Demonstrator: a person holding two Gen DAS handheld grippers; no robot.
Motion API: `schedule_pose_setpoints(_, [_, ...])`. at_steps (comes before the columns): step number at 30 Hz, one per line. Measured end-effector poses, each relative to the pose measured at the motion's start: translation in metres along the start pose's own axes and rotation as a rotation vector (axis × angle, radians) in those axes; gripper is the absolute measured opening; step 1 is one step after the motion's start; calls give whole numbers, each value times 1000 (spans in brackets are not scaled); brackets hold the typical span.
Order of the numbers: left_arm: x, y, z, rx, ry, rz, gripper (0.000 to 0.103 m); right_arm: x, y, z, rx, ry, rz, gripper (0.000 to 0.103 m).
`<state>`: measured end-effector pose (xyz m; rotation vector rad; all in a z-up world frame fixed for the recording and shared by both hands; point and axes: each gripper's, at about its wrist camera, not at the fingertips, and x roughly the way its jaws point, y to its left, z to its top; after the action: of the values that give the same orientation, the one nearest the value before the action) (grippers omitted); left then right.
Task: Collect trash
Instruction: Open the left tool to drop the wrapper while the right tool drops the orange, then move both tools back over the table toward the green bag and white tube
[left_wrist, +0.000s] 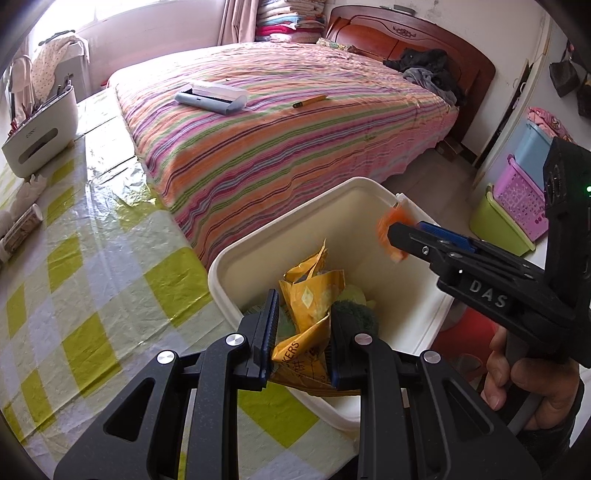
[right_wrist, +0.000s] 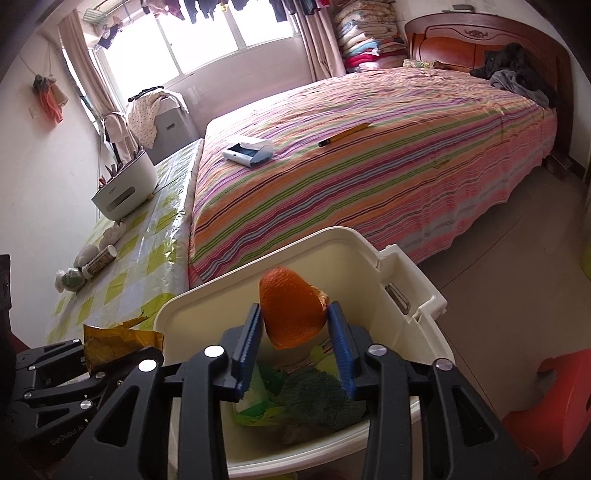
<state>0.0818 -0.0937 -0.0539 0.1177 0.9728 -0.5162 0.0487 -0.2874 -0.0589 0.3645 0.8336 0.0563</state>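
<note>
Place: a bedroom in a home, lived-in.
Bed (right_wrist: 388, 155): taking up most of the room w/ a striped cover, carved wooden headboard (right_wrist: 480, 40) standing behind it.
Bedding: folded quilts (right_wrist: 365, 37) sitting in a stack by the curtain.
Window (right_wrist: 199, 40): letting in strong light; laundry (right_wrist: 229, 9) hanging above it, prob. on a rail, glare making it hard to tell.
Side table: checked plastic cloth (left_wrist: 92, 240) covering it.
Storage: coloured plastic baskets (left_wrist: 517, 199) sitting by the wall.
</note>
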Motion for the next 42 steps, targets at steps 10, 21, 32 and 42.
schedule_pose_setpoints(10, [15, -15, 9, 18, 27, -29, 24, -19, -23, 7, 126, -108, -14, 43])
schedule_pose_setpoints(21, [21, -32, 10, 71, 25, -29, 45, -34, -32, 11, 163, -176, -18, 43])
schedule_pose_setpoints(32, [-14, -14, 6, 97, -71, 84, 84, -36, -33, 13, 177, -192, -18, 43])
schedule_pose_setpoints(42, [-32, 76, -5, -80, -86, 192, 85, -21, 2, 13, 121, -138, 29, 43])
